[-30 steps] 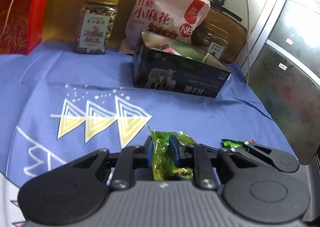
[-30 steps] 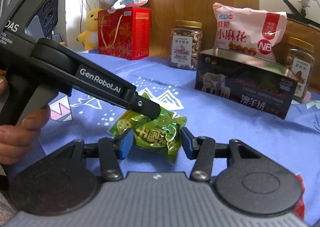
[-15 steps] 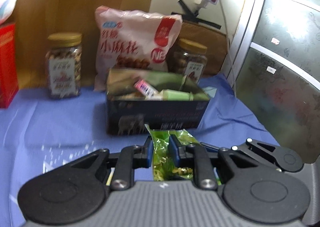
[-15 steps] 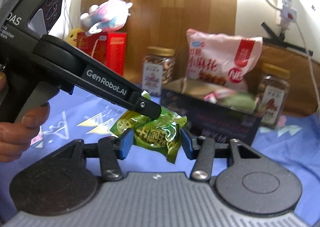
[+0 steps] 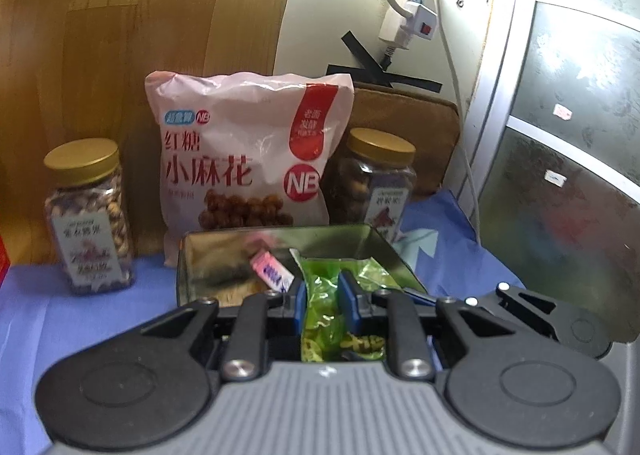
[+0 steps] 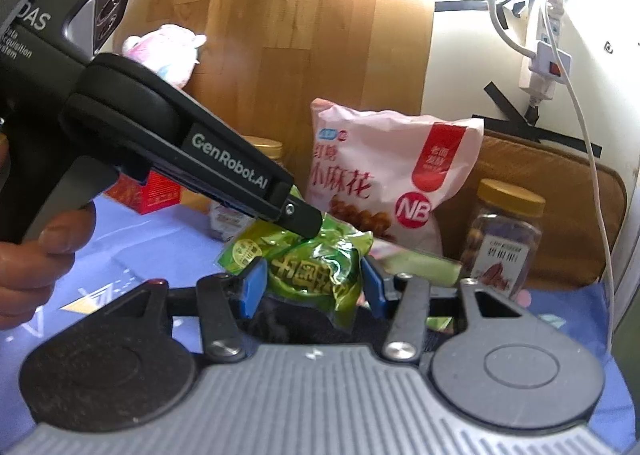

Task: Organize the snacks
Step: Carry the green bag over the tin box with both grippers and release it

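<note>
Both grippers hold the same green snack packet (image 5: 320, 307), which also shows in the right wrist view (image 6: 308, 267). My left gripper (image 5: 322, 301) is shut on its edge. My right gripper (image 6: 310, 287) is shut on its wide body. The left gripper's black finger (image 6: 296, 215) lies across the packet's top in the right wrist view. The packet hangs just above the open dark snack box (image 5: 200, 259), which holds a pink sachet (image 5: 272, 273) and green wrappers.
Behind the box stand a pink NB snack bag (image 5: 248, 159) and two gold-lidded nut jars (image 5: 86, 215) (image 5: 376, 183). A blue cloth (image 5: 80, 311) covers the table. A red gift box (image 6: 160, 193), a plush toy (image 6: 168, 51) and a power strip (image 5: 412, 11) are behind.
Both grippers carried the green packet up from the cloth and forward to the open box; the box now lies right under the packet.
</note>
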